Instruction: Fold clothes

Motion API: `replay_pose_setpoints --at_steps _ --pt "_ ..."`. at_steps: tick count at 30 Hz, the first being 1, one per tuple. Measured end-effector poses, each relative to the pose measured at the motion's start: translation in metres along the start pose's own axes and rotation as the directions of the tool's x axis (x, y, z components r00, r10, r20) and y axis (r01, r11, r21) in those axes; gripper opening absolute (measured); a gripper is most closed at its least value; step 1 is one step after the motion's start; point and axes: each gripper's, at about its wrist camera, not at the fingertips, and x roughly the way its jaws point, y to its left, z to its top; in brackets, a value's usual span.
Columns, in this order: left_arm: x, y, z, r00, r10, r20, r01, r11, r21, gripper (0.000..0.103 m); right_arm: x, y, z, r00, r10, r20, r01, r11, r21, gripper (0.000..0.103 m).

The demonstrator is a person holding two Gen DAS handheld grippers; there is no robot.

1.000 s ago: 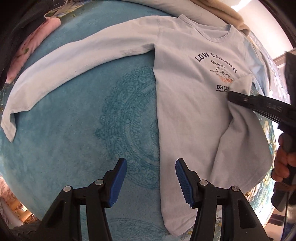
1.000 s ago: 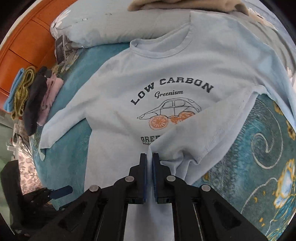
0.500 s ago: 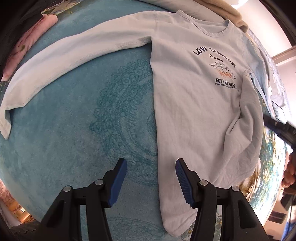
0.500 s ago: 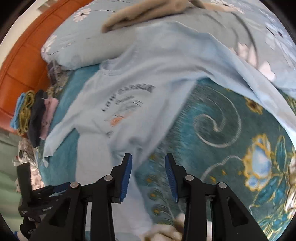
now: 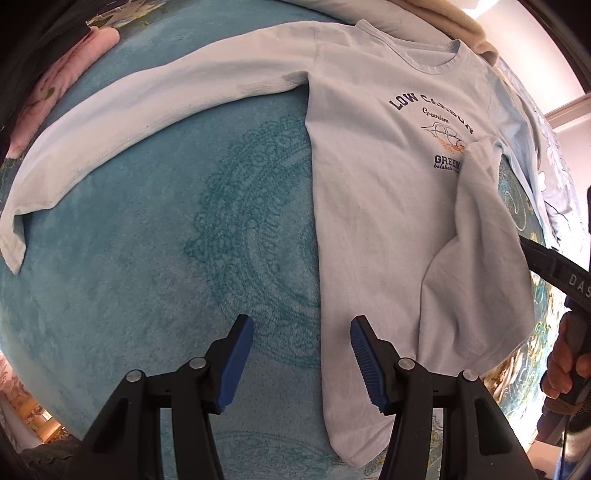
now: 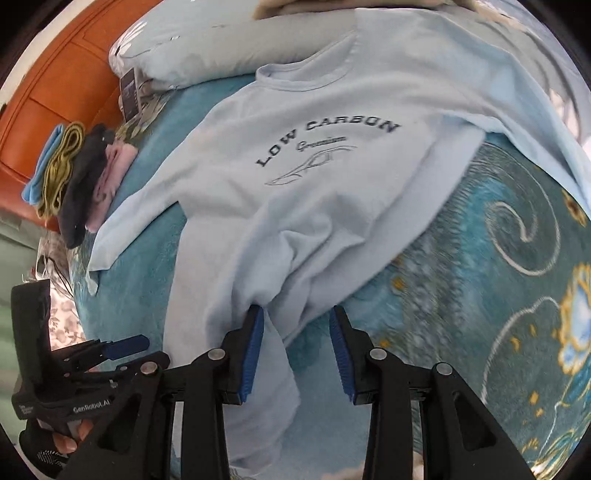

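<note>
A pale blue long-sleeved shirt (image 5: 369,184) with "LOW CARBON" print lies face up on a teal blanket (image 5: 147,277). One sleeve (image 5: 147,110) stretches out to the left. The other sleeve (image 5: 480,240) lies folded over the body, covering part of the print. My left gripper (image 5: 301,354) hangs open over the shirt's left edge near the hem, holding nothing. In the right wrist view my right gripper (image 6: 297,347) is open at the shirt's (image 6: 314,184) side. The folded sleeve's (image 6: 332,229) cloth brushes its left finger (image 6: 255,343), unpinched.
A stack of folded clothes (image 6: 74,177) sits by the orange headboard (image 6: 55,74), with a pillow (image 6: 203,55) behind the collar. A beige garment (image 5: 476,33) lies past the neckline. A hand (image 5: 565,362) holds the right gripper at the right edge of the left wrist view.
My right gripper, shut on the sleeve a second ago, has opened and let it go. It swung away to the right and came back. The sleeve now rests on the shirt.
</note>
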Motion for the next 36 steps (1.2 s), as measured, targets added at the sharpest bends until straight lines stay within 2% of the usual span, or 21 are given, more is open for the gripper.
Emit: replay_pose_setpoints --at_steps 4,7,10,12,13,14,17,21,24,27,31,36 --pt "-0.005 0.005 -0.004 1.0 -0.003 -0.002 0.003 1.0 -0.003 0.059 0.0 0.008 -0.001 0.998 0.055 0.0 -0.055 0.998 0.03 0.038" --pt "-0.008 0.007 -0.006 1.0 0.0 -0.003 0.0 1.0 0.0 0.059 0.004 0.017 -0.005 0.999 0.038 -0.023 -0.038 0.999 0.014 0.038" --pt "-0.014 0.011 -0.009 1.0 -0.004 0.001 0.004 1.0 -0.001 0.06 0.009 0.01 -0.007 0.995 0.091 -0.041 -0.087 0.992 0.089 0.038" --pt "-0.017 0.015 -0.012 1.0 -0.006 0.002 0.006 1.0 -0.007 0.06 0.01 0.007 -0.008 0.989 0.146 -0.036 -0.14 0.981 0.134 0.028" --pt "-0.019 0.017 -0.013 1.0 -0.007 0.002 0.007 1.0 -0.008 0.06 0.01 0.006 -0.009 0.984 0.174 -0.033 -0.167 0.974 0.156 0.013" --pt "-0.021 0.018 -0.014 1.0 -0.007 0.003 0.007 1.0 -0.008 0.06 0.009 0.006 -0.008 0.983 0.184 -0.027 -0.177 0.969 0.171 0.007" --pt "-0.028 0.023 -0.018 1.0 -0.008 0.013 0.008 1.0 -0.011 0.06 -0.005 0.007 -0.007 0.984 0.176 -0.007 -0.172 0.969 0.178 0.004" --pt "-0.038 0.031 -0.024 0.999 -0.017 0.028 0.018 1.0 -0.019 0.06 -0.045 -0.002 -0.014 0.994 0.109 0.017 -0.11 0.986 0.127 0.003" --pt "-0.043 0.034 -0.029 1.0 -0.018 0.025 0.019 1.0 -0.011 0.06 -0.082 -0.023 -0.029 0.999 0.019 0.032 -0.023 0.993 0.115 0.003" --pt "-0.048 0.035 -0.034 1.0 -0.014 0.02 0.014 1.0 0.009 0.06 -0.106 -0.053 -0.053 0.996 -0.084 0.01 0.081 0.985 0.149 0.003" --pt "-0.057 0.038 -0.043 1.0 -0.009 0.026 0.009 1.0 0.026 0.06 -0.103 -0.099 -0.082 0.981 -0.178 -0.078 0.192 0.949 0.25 0.003" --pt "-0.074 0.034 -0.025 0.999 -0.03 0.038 0.029 1.0 0.008 0.06 -0.081 -0.113 -0.101 0.977 -0.144 -0.156 0.186 0.936 0.3 0.004"
